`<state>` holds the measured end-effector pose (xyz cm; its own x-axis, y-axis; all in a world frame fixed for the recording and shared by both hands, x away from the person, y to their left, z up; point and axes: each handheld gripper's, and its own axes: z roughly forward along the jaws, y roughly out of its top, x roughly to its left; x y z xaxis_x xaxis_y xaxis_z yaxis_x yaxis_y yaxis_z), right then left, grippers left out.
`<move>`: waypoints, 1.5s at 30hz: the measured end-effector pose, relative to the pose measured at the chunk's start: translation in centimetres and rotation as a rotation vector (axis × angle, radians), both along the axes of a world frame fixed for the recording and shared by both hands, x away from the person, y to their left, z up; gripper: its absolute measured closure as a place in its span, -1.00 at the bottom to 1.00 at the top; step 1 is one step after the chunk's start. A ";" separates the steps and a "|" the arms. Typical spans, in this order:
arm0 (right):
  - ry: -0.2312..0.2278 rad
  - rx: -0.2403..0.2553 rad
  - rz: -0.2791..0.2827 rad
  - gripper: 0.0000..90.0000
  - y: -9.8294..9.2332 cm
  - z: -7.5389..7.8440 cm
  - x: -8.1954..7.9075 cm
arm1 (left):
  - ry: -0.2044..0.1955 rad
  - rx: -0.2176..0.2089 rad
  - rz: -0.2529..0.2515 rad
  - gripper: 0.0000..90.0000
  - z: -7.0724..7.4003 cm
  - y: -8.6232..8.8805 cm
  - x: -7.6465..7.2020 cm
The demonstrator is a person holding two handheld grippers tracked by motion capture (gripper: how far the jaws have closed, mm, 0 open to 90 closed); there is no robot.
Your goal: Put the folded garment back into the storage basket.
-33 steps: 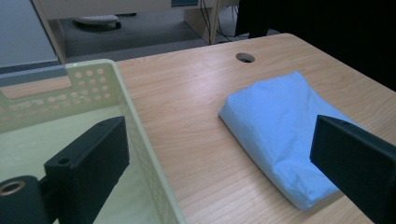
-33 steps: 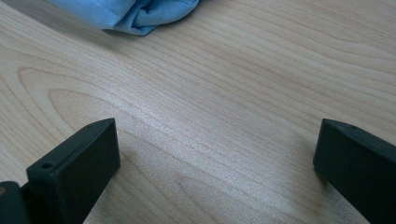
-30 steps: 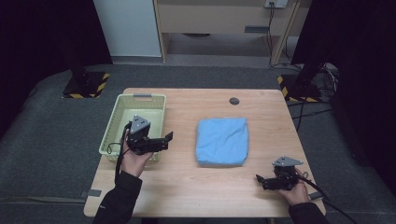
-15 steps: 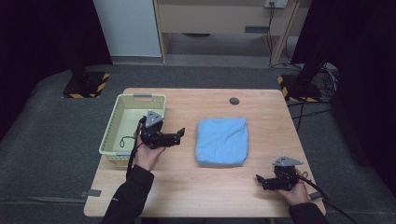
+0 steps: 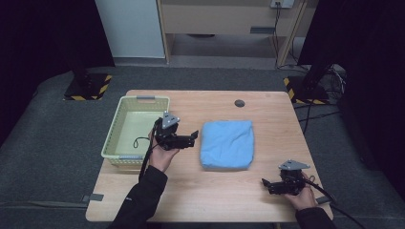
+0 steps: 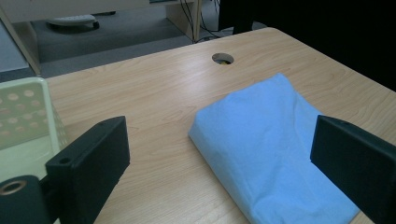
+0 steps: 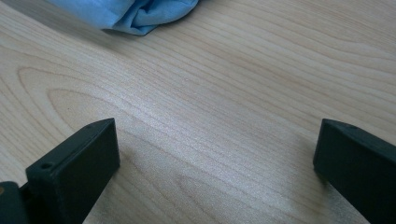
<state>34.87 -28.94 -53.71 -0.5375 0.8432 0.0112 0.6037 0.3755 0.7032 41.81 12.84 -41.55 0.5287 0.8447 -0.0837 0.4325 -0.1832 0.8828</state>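
a blue cloth (image 5: 226,144) lies folded flat near the middle of the table (image 5: 191,200). a pale green basket (image 5: 114,138) sits to its left, near the table's left edge.

the left gripper (image 5: 192,139) is between the basket and the cloth. it points at the cloth's left edge and is just beside it, not touching. its jaws are wide apart and nothing is in them. in the left gripper view the cloth (image 6: 271,140) lies ahead between the two black jaws, a bit to the right, and a corner of the basket (image 6: 23,116) is on the left. a small round hole (image 6: 222,58) is in the table past the cloth.

the right gripper (image 5: 265,185) rests low near the front right corner of the table, well apart from the cloth. its jaws are wide apart too and hold nothing. in the right gripper view there is bare wood between the jaws, and one bunched corner of the cloth (image 7: 140,16) is at the top.
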 end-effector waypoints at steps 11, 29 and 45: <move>0.001 0.001 0.000 -0.99 0.0 0.0 0.0 | 0.020 0.017 -0.014 -0.91 -1.4 -1.7 1.1; 0.000 0.001 0.003 -0.99 -0.1 0.0 -0.1 | 0.032 0.053 -0.023 -0.89 -4.0 -4.7 2.4; -0.002 0.001 0.004 -0.99 -0.1 0.0 -0.1 | 0.093 0.062 -0.012 -0.89 -6.8 -6.0 3.6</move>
<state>34.77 -29.02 -53.72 -0.5406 0.8412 0.0107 0.6011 0.3773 0.7045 45.39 6.79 -48.31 0.5311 0.8435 -0.0806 0.5096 -0.2419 0.8257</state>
